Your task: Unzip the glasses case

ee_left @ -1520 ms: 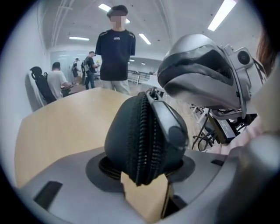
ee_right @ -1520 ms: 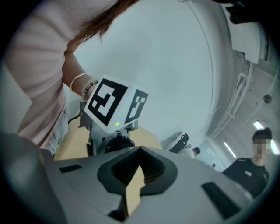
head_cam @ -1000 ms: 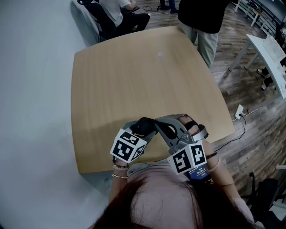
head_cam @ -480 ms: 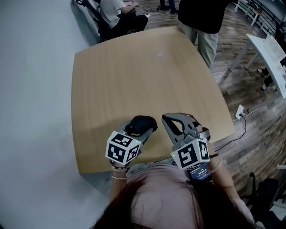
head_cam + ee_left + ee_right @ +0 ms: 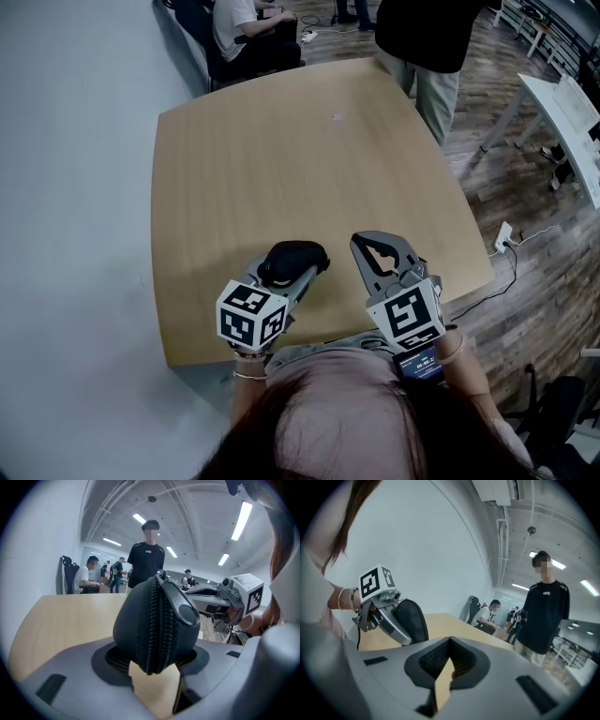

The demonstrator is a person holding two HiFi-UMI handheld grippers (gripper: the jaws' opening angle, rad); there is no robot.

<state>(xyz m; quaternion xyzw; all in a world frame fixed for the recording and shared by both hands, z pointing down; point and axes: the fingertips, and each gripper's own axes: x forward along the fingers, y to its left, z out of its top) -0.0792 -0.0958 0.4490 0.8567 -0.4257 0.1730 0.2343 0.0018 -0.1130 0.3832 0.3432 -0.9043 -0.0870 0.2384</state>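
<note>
The black glasses case (image 5: 294, 260) is held above the near part of the wooden table (image 5: 281, 159), my left gripper (image 5: 284, 277) shut on it. In the left gripper view the case (image 5: 152, 620) fills the space between the pads. Its zipper runs down the end facing the camera, and the zipper pull (image 5: 182, 607) lies at its upper right. My right gripper (image 5: 364, 244) is shut on nothing, a short way right of the case and not touching it. In the right gripper view its jaws (image 5: 449, 657) meet, and the case (image 5: 412, 619) shows at the left.
A person in black (image 5: 422, 37) stands at the table's far edge and another (image 5: 239, 28) sits beyond the far left corner. A white desk (image 5: 562, 108) is at the right. A power strip (image 5: 503, 234) and cable lie on the wood floor.
The right gripper, whose tip was at the case, has drawn away to the right and rolled. The left gripper has shifted slightly left with the case. A gap now separates the two.
</note>
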